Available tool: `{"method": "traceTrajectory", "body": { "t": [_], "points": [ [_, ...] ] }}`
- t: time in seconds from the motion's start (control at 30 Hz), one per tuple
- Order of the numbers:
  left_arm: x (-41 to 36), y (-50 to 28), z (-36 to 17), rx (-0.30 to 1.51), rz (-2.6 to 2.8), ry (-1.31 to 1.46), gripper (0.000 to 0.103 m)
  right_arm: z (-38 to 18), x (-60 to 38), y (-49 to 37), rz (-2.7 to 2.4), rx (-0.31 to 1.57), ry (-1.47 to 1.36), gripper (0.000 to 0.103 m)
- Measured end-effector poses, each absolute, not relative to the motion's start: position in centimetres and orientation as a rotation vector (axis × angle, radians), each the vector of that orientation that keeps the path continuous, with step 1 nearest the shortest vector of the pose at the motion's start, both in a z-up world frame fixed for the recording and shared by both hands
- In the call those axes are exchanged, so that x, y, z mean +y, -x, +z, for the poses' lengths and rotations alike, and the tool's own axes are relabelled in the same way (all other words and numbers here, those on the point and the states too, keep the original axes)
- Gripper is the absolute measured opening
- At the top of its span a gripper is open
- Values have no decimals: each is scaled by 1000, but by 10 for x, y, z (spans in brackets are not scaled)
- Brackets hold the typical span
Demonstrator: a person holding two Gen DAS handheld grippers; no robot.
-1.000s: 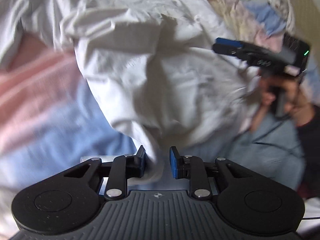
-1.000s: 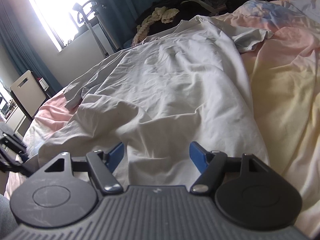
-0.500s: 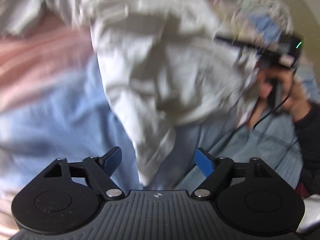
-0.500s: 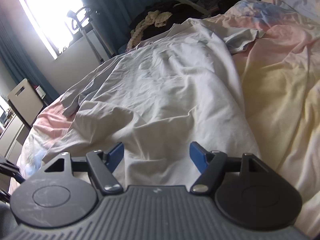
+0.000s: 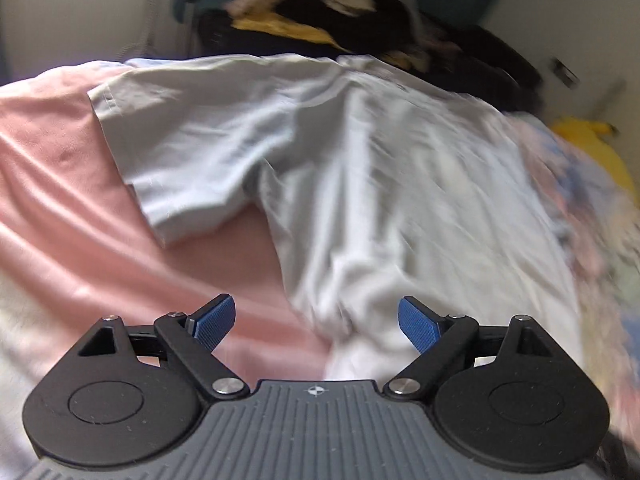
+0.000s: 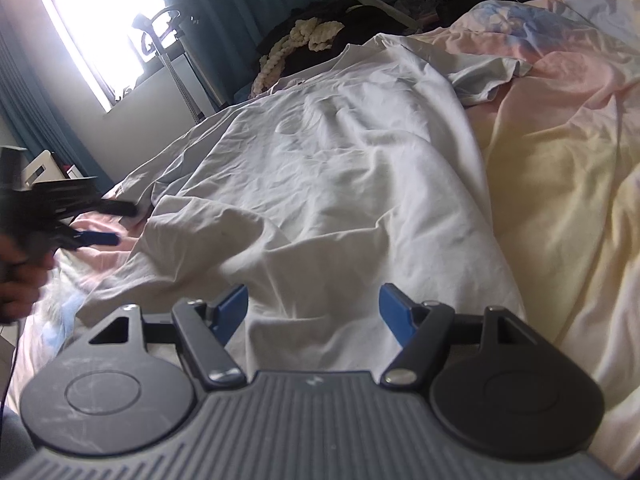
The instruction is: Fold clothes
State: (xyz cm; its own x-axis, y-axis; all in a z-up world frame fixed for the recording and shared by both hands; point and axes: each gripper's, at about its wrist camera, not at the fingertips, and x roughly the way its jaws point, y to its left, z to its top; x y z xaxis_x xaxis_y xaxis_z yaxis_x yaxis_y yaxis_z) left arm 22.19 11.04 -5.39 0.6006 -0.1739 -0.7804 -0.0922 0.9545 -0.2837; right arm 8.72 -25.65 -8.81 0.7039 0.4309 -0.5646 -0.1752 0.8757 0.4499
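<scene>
on the pink bedsheet (image 5: 80, 208) a white t-shirt (image 6: 340, 168) lies flat, both grippers' fingers (image 5: 418, 322) spread.

A white t-shirt (image 6: 352, 184) is lying spread out and wrinkled on the bed, front up, one short sleeve (image 5: 172, 152) sticking out sideways, hem bunching.

Each gripper, left (image 5: 316, 322) and right (image 6: 313, 314), has two black round-ended lobes with an embossed circle, black link bars with silver screws, blue ribbed pads (image 5: 418, 328) and a grey ribbed base with a small star mark at 12 o'clock. At 9 o'clock in the right view shows a bare-skinned hand (image 6: 18, 276).
</scene>
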Motion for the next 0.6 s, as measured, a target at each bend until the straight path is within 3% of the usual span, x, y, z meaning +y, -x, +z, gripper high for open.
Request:
{"method": "traceTrajectory", "body": {
  "t": [0.1, 0.17, 0.2, 0.23, 0.27, 0.3, 0.33, 0.4, 0.6],
  "points": [
    [109, -243, -67, 922, -18, 368, 88, -91, -255, -92, 349, 717, -377, 73],
    [104, -249, -71, 897, 8, 340, 81, -93, -255, -95, 350, 716, -376, 73],
    [101, -252, -73, 883, 21, 322, 69, -93, -255, -96, 351, 715, -375, 73],
    [98, -255, -73, 873, 24, 307, 49, -94, -254, -98, 352, 715, -374, 73],
    [97, -257, -73, 867, 25, 299, 39, -95, -254, -100, 352, 714, -373, 73],
    [96, -259, -72, 862, 26, 294, 21, -96, -254, -101, 353, 714, -372, 73],
    [98, -261, -70, 855, 40, 297, 10, -97, -253, -103, 354, 714, -371, 73],
    [102, -267, -63, 826, 68, 299, 5, -99, -253, -105, 357, 717, -371, 74],
    [108, -287, -56, 780, 138, 275, 5, -103, -252, -110, 366, 721, -373, 74]
  ]
}}
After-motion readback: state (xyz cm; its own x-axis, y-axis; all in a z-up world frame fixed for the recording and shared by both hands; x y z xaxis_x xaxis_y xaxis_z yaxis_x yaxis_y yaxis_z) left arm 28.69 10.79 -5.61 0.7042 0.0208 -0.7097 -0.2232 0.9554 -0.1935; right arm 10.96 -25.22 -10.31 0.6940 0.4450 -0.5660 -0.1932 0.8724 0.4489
